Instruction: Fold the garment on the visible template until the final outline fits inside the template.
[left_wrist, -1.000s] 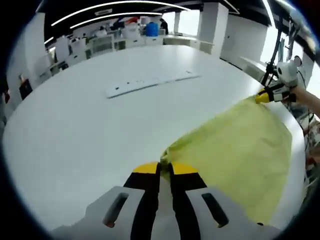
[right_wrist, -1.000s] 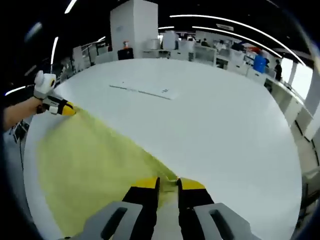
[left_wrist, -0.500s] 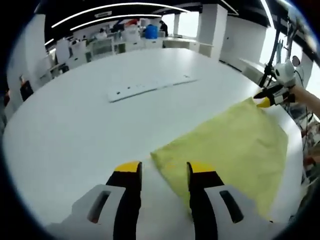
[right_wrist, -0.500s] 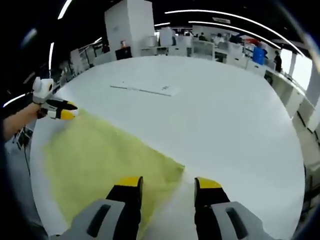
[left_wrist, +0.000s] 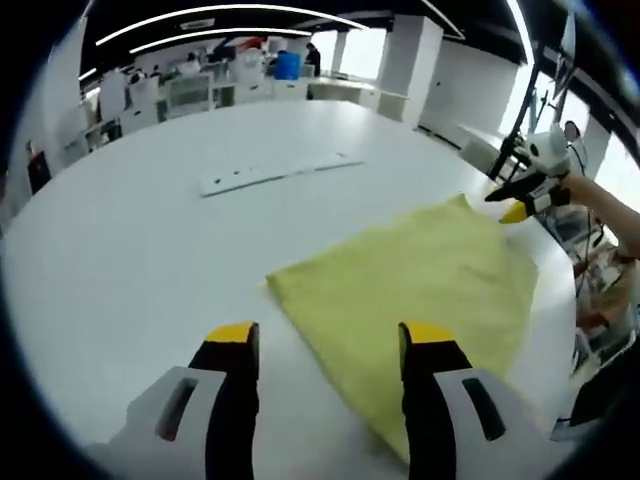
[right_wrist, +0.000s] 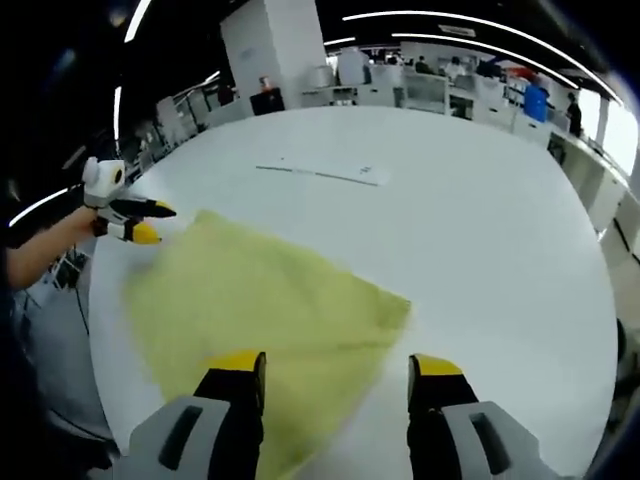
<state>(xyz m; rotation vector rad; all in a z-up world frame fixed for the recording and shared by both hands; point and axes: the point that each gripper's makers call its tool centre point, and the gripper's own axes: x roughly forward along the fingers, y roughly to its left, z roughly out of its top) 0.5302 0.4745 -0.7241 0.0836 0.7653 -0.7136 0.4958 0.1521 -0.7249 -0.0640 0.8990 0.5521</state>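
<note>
A yellow garment (left_wrist: 420, 285) lies spread flat on the white round table (left_wrist: 120, 250). In the left gripper view, my left gripper (left_wrist: 328, 338) is open just short of the garment's near corner, with nothing between its jaws. My right gripper (left_wrist: 520, 195) hangs at the cloth's far right corner, held by a person's hand. In the right gripper view, my right gripper (right_wrist: 335, 365) is open over the near edge of the garment (right_wrist: 250, 300), and the left gripper (right_wrist: 135, 220) sits open by the far left corner. A long flat white strip (left_wrist: 270, 172) with dark marks lies beyond the cloth.
The white strip (right_wrist: 322, 173) lies flat on the table (right_wrist: 480, 230) well past the garment. A table edge runs close behind the cloth in both views. Desks, pillars and office gear stand far off around the room.
Both grippers went from shut on the garment's corners to open and let go. They drew back a little, and the cloth now lies flat and loose.
</note>
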